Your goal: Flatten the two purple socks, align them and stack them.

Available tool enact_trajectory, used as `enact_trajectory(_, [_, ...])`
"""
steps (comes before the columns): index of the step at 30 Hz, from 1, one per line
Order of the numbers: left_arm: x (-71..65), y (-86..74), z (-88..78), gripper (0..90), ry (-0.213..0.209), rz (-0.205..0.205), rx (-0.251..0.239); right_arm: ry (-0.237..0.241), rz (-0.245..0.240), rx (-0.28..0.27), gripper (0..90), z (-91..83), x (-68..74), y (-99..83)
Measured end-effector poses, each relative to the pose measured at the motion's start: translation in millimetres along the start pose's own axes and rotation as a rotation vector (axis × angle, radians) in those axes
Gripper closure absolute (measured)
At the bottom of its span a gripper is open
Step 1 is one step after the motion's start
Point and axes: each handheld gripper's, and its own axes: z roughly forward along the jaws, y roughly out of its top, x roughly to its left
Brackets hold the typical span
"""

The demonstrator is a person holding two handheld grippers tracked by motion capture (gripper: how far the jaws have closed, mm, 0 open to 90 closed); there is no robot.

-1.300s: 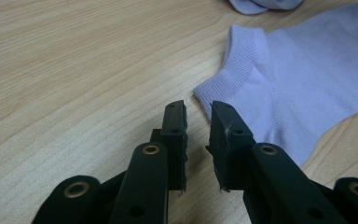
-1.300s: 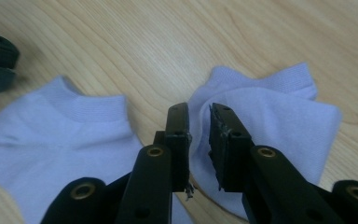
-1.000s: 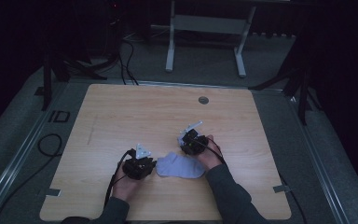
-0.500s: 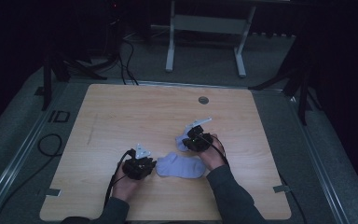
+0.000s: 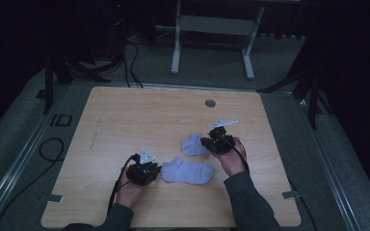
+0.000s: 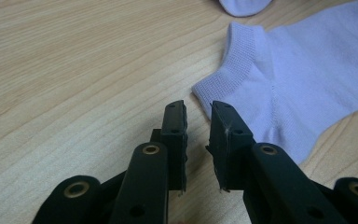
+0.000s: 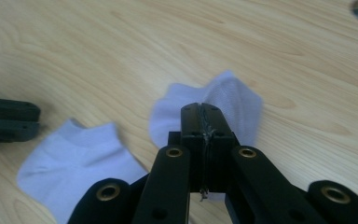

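Jaws of the left gripper stand parted with a narrow gap, nothing between them, tips just short of the ribbed cuff of the near sock. Jaws of the right gripper are pressed together over the far sock; whether fabric is pinched between them cannot be told. On the wooden table, 2 pale lavender socks lie flat: 1 between both grippers, 1 beside the right gripper. Both lie toward the person's edge.
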Motion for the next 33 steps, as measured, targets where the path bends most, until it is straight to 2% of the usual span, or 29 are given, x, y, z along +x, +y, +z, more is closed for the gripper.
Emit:
enact_trajectory(5, [-0.4, -0.1, 0.6, 76.2, 0.003, 0.005, 0.002, -0.028, 0.042, -0.011, 89.1, -9.1, -16.4, -7.8])
enact_trajectory(14, [-0.3, -0.4, 0.7, 76.2, 0.003, 0.000, 0.005, -0.062, 0.100, 0.000, 89.1, -14.2, -35.4, -28.2])
enact_trajectory(29, [0.4, -1.0, 1.4, 76.2, 0.008, -0.001, 0.011, -0.096, 0.115, 0.035, 88.9, -15.8, -47.7, -52.9])
enact_trajectory(31, [1.4, -1.0, 1.6, 76.1, 0.008, -0.005, 0.013, -0.127, 0.108, 0.057, 88.9, -15.2, -49.8, -58.0])
enact_trajectory(33, [1.6, -1.2, 1.8, 76.1, 0.009, -0.009, 0.014, -0.135, 0.110, 0.066, 88.8, -14.4, -51.2, -61.0])
